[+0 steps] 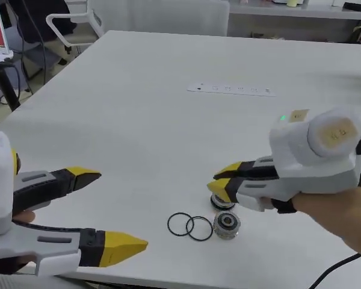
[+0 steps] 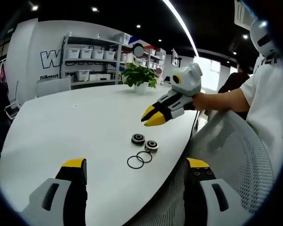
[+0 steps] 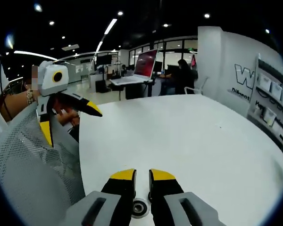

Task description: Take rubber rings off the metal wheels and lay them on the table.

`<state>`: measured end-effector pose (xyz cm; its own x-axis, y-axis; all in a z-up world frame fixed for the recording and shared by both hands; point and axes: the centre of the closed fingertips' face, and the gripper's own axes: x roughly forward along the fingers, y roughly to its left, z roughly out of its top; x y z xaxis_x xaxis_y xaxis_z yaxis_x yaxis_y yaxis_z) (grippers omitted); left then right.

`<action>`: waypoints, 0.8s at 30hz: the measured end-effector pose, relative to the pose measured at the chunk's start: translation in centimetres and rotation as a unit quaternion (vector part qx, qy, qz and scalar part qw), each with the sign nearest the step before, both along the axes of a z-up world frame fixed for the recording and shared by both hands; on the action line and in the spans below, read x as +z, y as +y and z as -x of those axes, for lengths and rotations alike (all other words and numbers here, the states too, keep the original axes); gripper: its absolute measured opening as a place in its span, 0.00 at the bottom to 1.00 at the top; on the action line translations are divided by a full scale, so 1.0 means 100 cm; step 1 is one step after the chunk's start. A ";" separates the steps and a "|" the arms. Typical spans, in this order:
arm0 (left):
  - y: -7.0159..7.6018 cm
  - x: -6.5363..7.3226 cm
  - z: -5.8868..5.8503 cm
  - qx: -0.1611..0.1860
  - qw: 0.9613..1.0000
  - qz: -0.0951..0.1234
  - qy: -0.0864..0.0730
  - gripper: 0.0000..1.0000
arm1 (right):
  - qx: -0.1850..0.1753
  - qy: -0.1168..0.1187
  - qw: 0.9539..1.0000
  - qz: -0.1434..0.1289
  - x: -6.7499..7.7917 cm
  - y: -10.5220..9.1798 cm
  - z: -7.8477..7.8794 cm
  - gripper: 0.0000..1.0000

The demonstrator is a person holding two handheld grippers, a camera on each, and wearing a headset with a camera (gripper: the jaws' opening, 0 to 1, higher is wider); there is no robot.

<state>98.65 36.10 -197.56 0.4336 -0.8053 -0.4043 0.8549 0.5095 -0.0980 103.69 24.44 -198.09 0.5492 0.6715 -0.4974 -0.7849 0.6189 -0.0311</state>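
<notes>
Two black rubber rings (image 1: 189,226) lie overlapping on the white table (image 1: 168,120) near its front edge; in the left gripper view the rings (image 2: 139,159) show past my jaws. Right of them sits a metal wheel (image 1: 227,223). A second wheel (image 1: 220,202) is partly hidden under my right gripper (image 1: 218,182), which hovers above it with jaws shut and nothing seen between them. Both wheels (image 2: 145,142) stand side by side. Through the narrow jaw gap of my right gripper (image 3: 142,176) one wheel (image 3: 140,207) shows below. My left gripper (image 1: 113,211) is open wide, left of the rings, holding nothing.
A white power strip (image 1: 231,90) lies flat mid-table. A chair (image 1: 75,24) stands at the far left corner, and a mesh chair back (image 2: 226,155) is close by the table's near edge. A potted plant (image 2: 139,75) sits at the table's far end.
</notes>
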 end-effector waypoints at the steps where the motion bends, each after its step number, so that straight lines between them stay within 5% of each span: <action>1: 0.000 0.000 0.000 -0.001 1.000 -0.001 0.000 0.82 | -0.008 -0.002 1.000 -0.009 0.004 -0.002 -0.002 0.08; 6: -0.001 -0.001 0.001 -0.005 1.000 -0.001 0.004 0.82 | -0.046 -0.009 0.996 -0.076 0.032 -0.013 -0.013 0.10; 11: -0.001 -0.002 0.002 -0.008 1.000 -0.001 0.005 0.82 | -0.078 -0.013 0.985 -0.153 0.065 -0.025 -0.026 0.14; 20: -0.001 -0.003 0.003 -0.011 1.000 0.000 0.007 0.82 | -0.083 -0.043 0.979 -0.182 0.105 -0.037 -0.052 0.33; 24: -0.001 -0.003 0.003 -0.011 1.000 0.000 0.008 0.82 | -0.078 -0.042 0.978 -0.187 0.112 -0.040 -0.069 0.40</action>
